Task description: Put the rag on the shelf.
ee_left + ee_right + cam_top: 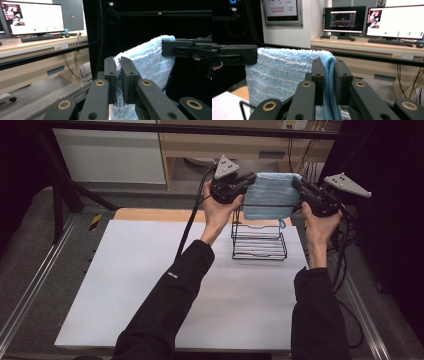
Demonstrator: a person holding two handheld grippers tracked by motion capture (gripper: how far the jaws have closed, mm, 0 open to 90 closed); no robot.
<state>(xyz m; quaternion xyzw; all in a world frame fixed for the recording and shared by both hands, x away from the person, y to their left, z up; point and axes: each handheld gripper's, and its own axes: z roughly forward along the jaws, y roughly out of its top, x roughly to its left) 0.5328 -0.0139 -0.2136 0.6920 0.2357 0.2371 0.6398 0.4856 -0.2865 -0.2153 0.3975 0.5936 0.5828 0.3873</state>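
Blue towel (270, 195) is held up in the air, stretched flat between two grippers. It is fluffy and light blue. It hangs above the back end of a black wire rack (259, 241), and its bottom edge comes down to the top of the rack's back bars. The rack is placed on a white table (130, 285), near the far right side.

One top corner of the towel is pinched by the left gripper (248, 182). In the left gripper view the jaws are seen pressed together on the towel's edge (140, 67). The other top corner is pinched by the right gripper (301, 187). In the right gripper view the towel (284, 72) is folded over between the jaws and squeezed tight.

Each gripper is held by a hand in a black sleeve (167, 305). Computer screens (397, 21) on a desk are seen behind.
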